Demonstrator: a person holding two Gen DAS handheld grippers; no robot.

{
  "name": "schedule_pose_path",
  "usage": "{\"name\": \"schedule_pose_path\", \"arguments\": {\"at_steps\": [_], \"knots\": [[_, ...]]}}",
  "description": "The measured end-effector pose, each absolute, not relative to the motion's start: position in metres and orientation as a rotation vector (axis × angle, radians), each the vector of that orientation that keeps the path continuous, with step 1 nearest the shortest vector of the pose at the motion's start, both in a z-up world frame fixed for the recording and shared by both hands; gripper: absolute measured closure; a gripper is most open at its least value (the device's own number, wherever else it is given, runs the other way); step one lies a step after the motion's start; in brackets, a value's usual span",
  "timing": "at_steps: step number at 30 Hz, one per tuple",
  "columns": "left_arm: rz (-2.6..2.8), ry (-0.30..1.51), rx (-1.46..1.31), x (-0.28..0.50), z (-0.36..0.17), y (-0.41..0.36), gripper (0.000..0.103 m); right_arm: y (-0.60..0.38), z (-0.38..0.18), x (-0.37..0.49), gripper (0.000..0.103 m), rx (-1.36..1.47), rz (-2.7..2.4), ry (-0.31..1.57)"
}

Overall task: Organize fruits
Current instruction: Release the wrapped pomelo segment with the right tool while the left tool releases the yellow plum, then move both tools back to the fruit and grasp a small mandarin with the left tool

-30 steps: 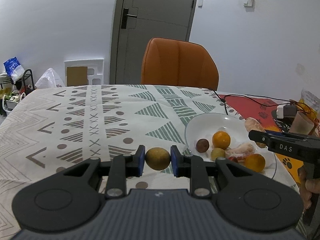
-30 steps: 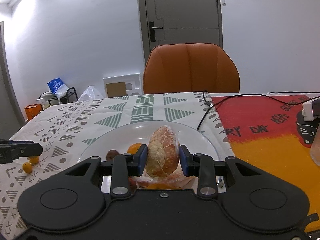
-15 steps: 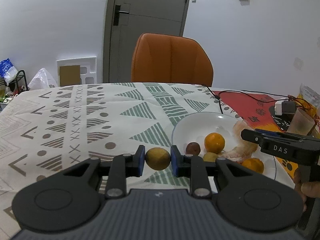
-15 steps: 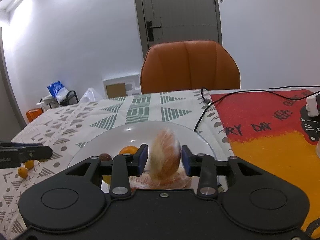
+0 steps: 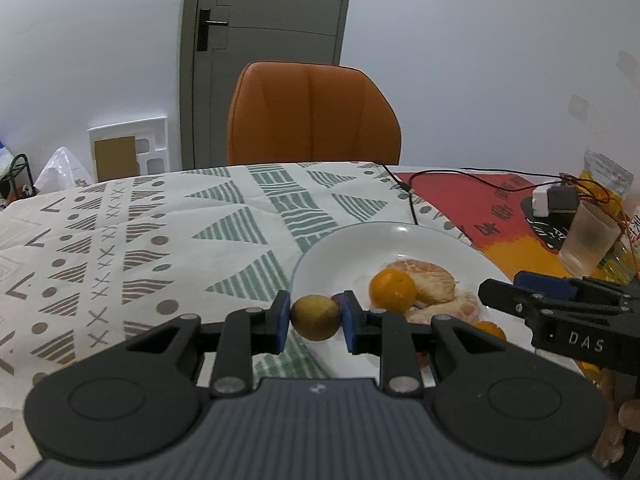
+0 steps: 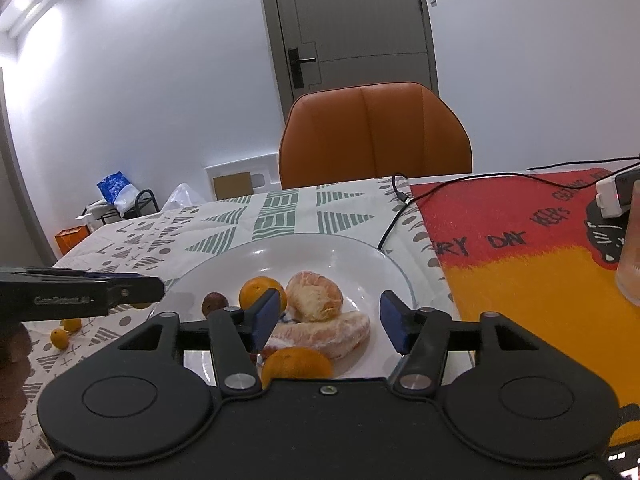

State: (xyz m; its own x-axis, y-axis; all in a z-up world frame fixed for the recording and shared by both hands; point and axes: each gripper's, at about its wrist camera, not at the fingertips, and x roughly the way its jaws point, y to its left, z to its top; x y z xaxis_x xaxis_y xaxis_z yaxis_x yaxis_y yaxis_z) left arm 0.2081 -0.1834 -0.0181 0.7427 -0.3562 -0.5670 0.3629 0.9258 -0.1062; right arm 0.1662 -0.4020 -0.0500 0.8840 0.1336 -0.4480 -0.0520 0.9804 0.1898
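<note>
My left gripper [image 5: 315, 317] is shut on a small yellow-green fruit [image 5: 315, 317] and holds it over the near left rim of the white plate [image 5: 340, 248]. On the plate lie an orange [image 5: 392, 289], peeled citrus pieces [image 5: 436, 280] and a dark brown fruit [image 6: 215, 302]. My right gripper [image 6: 326, 322] is open and empty just above the plate [image 6: 320, 252], over the peeled piece [image 6: 316, 296] that lies among the other pieces [image 6: 340, 334] and an orange [image 6: 262, 292]. Another orange [image 6: 296, 364] sits at the plate's near edge.
Two small oranges [image 6: 66, 332] lie on the patterned tablecloth left of the plate. A black cable [image 6: 394, 216] runs past the plate's far right. A plastic cup [image 5: 588, 240] and a charger [image 5: 554, 200] stand on the red-orange mat. An orange chair [image 5: 312, 116] stands behind the table.
My right gripper opened and let the peeled citrus piece drop onto the plate. My left gripper carried the yellow-green fruit rightward to the plate's rim.
</note>
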Motion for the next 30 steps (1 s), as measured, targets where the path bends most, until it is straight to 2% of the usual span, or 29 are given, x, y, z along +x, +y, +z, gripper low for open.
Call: {"name": "schedule_pose_path", "arguments": {"at_steps": [8,11,16,17,21,24,30], "knots": [[-0.38,0.601,0.016,0.204,-0.011,-0.177,0.068,-0.399,-0.051,0.161,0.045,0.188,0.103,0.475],[-0.348,0.599,0.013,0.201,-0.009,-0.167,0.057,-0.394,-0.05,0.158,0.04,0.19,0.111,0.471],[-0.281,0.587,0.009,0.196,-0.006,-0.146,0.032,-0.384,-0.048,0.154,0.037,0.193,0.134,0.463],[-0.272,0.585,0.006,0.195,-0.005,-0.142,0.03,-0.381,-0.047,0.154,0.037,0.191,0.14,0.464],[-0.25,0.581,-0.007,0.19,-0.003,-0.124,0.027,-0.37,-0.043,0.15,0.027,0.18,0.148,0.455],[-0.234,0.583,-0.006,0.187,-0.004,-0.113,0.024,-0.362,-0.04,0.147,0.023,0.182,0.154,0.445],[-0.191,0.6,-0.024,0.181,-0.009,-0.09,0.023,-0.347,-0.039,0.147,0.017,0.18,0.179,0.443]]}}
